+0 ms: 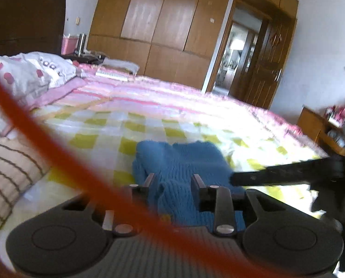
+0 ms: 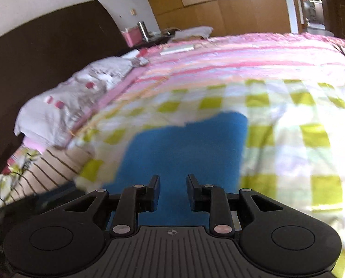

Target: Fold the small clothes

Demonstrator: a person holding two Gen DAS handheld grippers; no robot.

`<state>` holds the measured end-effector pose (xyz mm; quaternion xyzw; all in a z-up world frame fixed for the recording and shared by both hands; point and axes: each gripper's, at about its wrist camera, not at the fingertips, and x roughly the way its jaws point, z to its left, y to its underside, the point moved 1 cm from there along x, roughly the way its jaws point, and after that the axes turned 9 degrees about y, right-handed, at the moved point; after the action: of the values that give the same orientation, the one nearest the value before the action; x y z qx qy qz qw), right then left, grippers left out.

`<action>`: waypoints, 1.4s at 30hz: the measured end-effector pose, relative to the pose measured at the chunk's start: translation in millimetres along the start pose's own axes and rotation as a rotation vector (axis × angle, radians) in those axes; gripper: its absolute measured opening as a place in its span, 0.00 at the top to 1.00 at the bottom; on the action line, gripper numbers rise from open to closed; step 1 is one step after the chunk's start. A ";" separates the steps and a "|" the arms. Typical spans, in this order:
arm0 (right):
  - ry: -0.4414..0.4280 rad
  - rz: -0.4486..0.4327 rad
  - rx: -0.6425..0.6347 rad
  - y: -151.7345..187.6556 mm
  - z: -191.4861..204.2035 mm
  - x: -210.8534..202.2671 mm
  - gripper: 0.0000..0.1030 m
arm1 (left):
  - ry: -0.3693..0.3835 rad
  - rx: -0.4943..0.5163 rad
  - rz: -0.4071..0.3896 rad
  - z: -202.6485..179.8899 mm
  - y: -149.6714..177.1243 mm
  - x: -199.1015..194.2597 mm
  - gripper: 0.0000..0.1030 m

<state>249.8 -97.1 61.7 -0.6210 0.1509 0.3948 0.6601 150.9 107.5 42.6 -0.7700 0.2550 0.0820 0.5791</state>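
A blue knitted garment (image 1: pixel 179 159) lies folded on the yellow-and-white checked sheet (image 1: pixel 117 127) of the bed. My left gripper (image 1: pixel 173 178) hovers over its near edge with the jaws apart. A raised fold of the knit shows in the gap, and the pads do not press on it. From the right, a black finger (image 1: pixel 283 173) of the other gripper reaches to the garment's right edge. In the right wrist view the blue garment (image 2: pixel 186 143) fills the middle. My right gripper (image 2: pixel 173 180) is open above it with nothing pinched.
A blurred orange cable (image 1: pixel 56 153) crosses the left wrist view. A beige striped cloth (image 1: pixel 5 166) and a white pillow (image 1: pixel 33 71) lie to the left, against a dark headboard (image 2: pixel 45 58). Beyond the pink bedspread (image 1: pixel 172 97) are a wooden wardrobe (image 1: pixel 163 18) and an open doorway (image 1: pixel 237 53).
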 end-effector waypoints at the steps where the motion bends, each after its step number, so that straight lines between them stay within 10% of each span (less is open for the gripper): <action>1: 0.002 0.007 0.006 4.7 -4.3 0.8 0.75 | -0.013 0.013 0.013 -0.3 2.0 9.1 0.64; 14: -0.029 0.075 0.058 35.6 -34.6 0.2 0.70 | -0.067 0.022 0.161 6.1 25.9 27.6 0.61; 17: -0.066 0.067 0.082 34.0 -37.6 -4.6 0.49 | -0.051 0.021 0.137 3.5 17.5 21.1 0.59; 25: -0.048 0.082 0.100 36.9 -30.9 16.5 0.36 | -0.040 0.013 0.180 7.3 18.1 40.5 0.45; 42: 0.054 0.105 0.061 49.4 -15.2 27.6 0.38 | -0.031 0.025 0.217 9.9 30.3 40.2 0.43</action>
<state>236.9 -106.3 5.3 -0.6023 0.2130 0.4071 0.6528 172.3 98.7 -3.3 -0.7292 0.3289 0.1526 0.5804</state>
